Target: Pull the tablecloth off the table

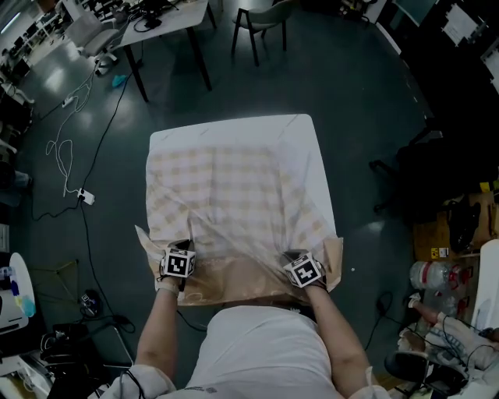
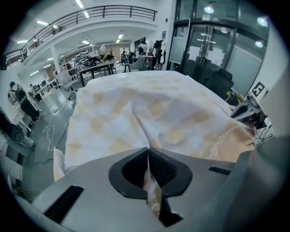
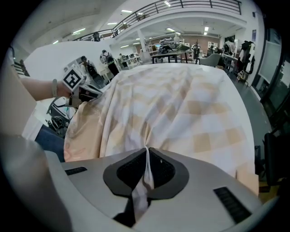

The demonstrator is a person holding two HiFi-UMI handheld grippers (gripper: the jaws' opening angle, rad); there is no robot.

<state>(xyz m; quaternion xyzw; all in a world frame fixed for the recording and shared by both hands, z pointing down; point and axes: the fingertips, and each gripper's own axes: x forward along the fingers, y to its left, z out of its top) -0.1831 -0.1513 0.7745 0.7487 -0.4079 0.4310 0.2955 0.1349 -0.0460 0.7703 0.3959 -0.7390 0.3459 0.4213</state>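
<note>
Tablecloth [image 1: 234, 187]: in the head view I see a pale checked cloth spread over the table, which it hides entirely. Its near edge is bunched and lifted into ridges that run towards both grippers. Along the near side a tan layer [image 1: 242, 284] shows beneath it; I cannot tell whether that is a second cloth. The left gripper [image 1: 181, 249] sits at the near left corner and the right gripper [image 1: 293, 257] at the near right corner, both angled downward, both on the cloth edge. The floor [image 1: 366, 117] surrounds the table; a white cable [image 1: 66, 148] lies on it to the left, and a chair [image 1: 261, 19] stands on the far side.

Left gripper view: the left gripper [image 2: 148, 156] has its jaws closed together with a thin fold of the tablecloth [image 2: 136, 113] pinched between the pads. A crease runs from the jaws away across the cloth. The tan layer [image 2: 235, 140] lies to the right, carrying a light stitched pattern. The right gripper [image 2: 251, 108] is in sight at the right edge.

Right gripper view: the right gripper [image 3: 147, 163] is likewise closed, clamping a narrow strip of the tablecloth [image 3: 181, 104], which hangs through behind the pads. Folds fan out from the jaws over the table top. The left gripper [image 3: 84, 93] shows at the left, at the cloth's edge.
</note>
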